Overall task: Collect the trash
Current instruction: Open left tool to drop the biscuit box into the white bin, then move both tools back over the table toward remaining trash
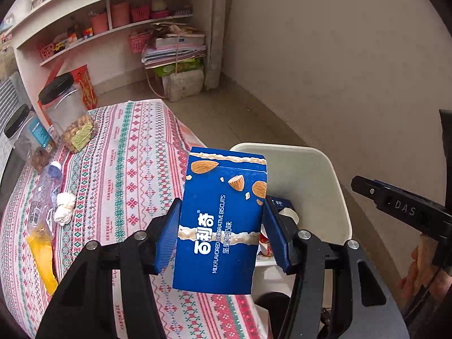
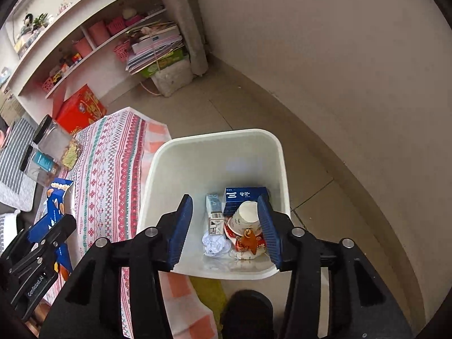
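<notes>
A blue biscuit box sits clamped upright in the left gripper, at the patterned table's edge beside a white bin. The right gripper hangs over the bin, jaws apart and empty, above a paper cup and crumpled paper.

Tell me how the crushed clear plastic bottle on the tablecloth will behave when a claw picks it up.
The crushed bottle looks empty, so probably light. Its crumpled walls will likely give under the pads. Lying on its side, it may roll or slip if nudged.
</notes>
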Tool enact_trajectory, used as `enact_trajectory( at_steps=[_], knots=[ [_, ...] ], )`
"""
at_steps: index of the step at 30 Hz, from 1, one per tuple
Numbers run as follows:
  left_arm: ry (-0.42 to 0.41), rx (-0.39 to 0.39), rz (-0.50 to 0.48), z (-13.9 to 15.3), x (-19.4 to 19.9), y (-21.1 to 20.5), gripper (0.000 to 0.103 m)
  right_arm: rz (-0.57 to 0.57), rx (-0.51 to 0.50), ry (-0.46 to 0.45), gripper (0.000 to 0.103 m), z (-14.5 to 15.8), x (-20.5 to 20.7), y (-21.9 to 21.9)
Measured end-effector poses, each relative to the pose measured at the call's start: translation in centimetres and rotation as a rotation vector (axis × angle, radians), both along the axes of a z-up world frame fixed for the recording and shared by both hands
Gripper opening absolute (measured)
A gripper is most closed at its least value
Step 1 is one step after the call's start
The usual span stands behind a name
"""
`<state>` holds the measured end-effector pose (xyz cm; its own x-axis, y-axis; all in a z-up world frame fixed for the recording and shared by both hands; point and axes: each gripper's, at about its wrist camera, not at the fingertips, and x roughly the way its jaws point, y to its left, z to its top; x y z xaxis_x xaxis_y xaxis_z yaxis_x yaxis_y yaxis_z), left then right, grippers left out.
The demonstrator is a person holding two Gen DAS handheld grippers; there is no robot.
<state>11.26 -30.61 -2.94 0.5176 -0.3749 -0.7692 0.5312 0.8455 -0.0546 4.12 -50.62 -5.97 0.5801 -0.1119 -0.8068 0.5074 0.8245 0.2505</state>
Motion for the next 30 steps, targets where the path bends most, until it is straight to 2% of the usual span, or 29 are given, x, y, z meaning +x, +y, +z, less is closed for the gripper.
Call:
enact_trajectory(
  at_steps=[7,12,17,23,26,30],
  knots=[
    [-0.008,0.017,-0.062,-0.1,-0.7,-4.5,0.056,-0.047,-0.003,0.009,0.059,-0.2,-1.8,-2.2],
    [-0.017,0.032,-0.100,-0.2,-1.4,-7.6,0.056,-0.094,-0.021,0.007,0.069,0.2,-3.4,-3.6],
    [-0.007,0.035,-0.125,-0.3,-1.9,-10.2,0.059,-0.169,-0.097,0.028,0.078,0.7,-5.1,-4.9],
    [-0.007,0.038,-0.117,0.0,-2.0,-10.8,0.066,-0.197,-0.142,0.034,0.088,1.1,-5.5,-5.1],
    [-0.023,0.041,-0.098,0.2,-2.1,-10.2,0.072,-0.195,-0.152,0.032,0.092,1.3,-5.4,-4.9],
    [-0.026,0.039,-0.062,0.4,-1.7,-8.8,0.073,-0.191,-0.155,0.021,0.096,1.6,-5.2,-4.0]
  ],
)
